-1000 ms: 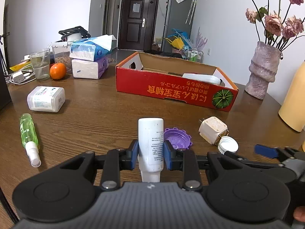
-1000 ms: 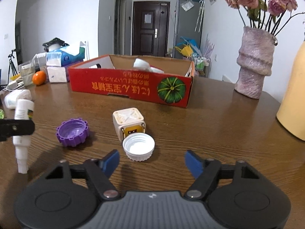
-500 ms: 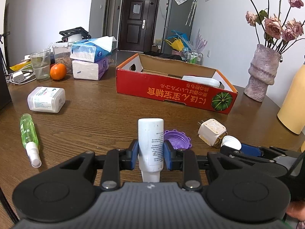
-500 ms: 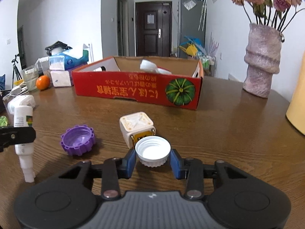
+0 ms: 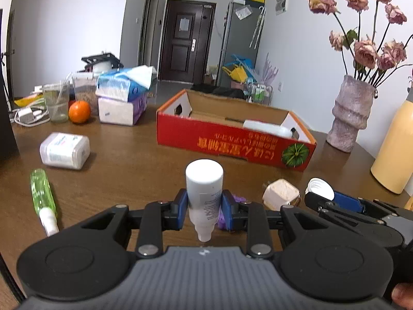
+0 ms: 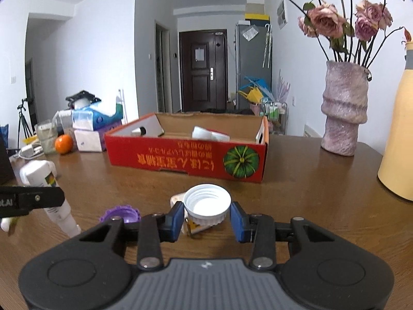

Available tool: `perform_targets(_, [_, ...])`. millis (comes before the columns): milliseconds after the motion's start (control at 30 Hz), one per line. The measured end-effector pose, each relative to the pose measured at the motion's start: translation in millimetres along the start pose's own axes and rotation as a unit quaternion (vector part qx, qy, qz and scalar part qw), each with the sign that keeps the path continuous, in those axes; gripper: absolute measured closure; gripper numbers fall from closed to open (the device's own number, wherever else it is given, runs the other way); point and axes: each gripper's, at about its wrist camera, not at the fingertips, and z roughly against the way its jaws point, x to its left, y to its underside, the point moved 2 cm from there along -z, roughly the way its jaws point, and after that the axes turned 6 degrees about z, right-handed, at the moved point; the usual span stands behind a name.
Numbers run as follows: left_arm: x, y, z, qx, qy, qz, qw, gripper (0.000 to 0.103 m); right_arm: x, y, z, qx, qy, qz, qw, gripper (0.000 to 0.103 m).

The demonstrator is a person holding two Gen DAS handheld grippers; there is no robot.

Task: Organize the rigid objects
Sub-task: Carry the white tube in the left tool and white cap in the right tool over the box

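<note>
The left gripper (image 5: 204,208) is clenched on a white plastic tube bottle (image 5: 204,188). The right gripper (image 6: 207,215) grasps a white ribbed screw cap (image 6: 207,205), in front of the red cardboard box (image 6: 185,160).

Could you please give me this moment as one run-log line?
left gripper: shut on white bottle | right gripper: shut on white cap, off table | red box: ahead
</note>
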Motion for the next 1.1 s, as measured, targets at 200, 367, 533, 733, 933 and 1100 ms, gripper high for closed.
perform_targets(200, [-9.0, -17.4, -1.3, -0.009, 0.001, -0.004, 0.9999, 0.074, -0.1, -10.8, 6.9, -0.017, 0.004, -0.003, 1.000, 0.065])
perform_targets(367, [-18.0, -33.1, -6.6, -0.016, 0.008, -0.005, 0.9998, 0.074, -6.6, -21.6, 9.8, -0.028, 0.008, -0.013, 0.999, 0.065])
perform_targets(533, [-26.3, -49.4, -18.4, -0.021, 0.013, -0.002, 0.9997, 0.074, -11.8, -31.3, 6.9, -0.036, 0.013, -0.021, 0.999, 0.065])
perform_targets(733, [-30.4, -64.7, -36.6, -0.026, 0.015, 0.013, 0.9995, 0.074, -15.2, -44.8, 2.5, -0.052, 0.015, -0.023, 0.998, 0.065])
perform_targets(933, [-29.6, -79.3, -49.6, -0.038, 0.011, 0.025, 0.9989, 0.074, -21.1, -58.9, -10.7, -0.065, 0.016, -0.034, 0.997, 0.065])
perform_targets(1100, [-32.9, -92.8, -62.0, -0.047, 0.014, 0.032, 0.9983, 0.074, -25.7, -63.6, -23.1, -0.061, 0.017, -0.034, 0.997, 0.065])
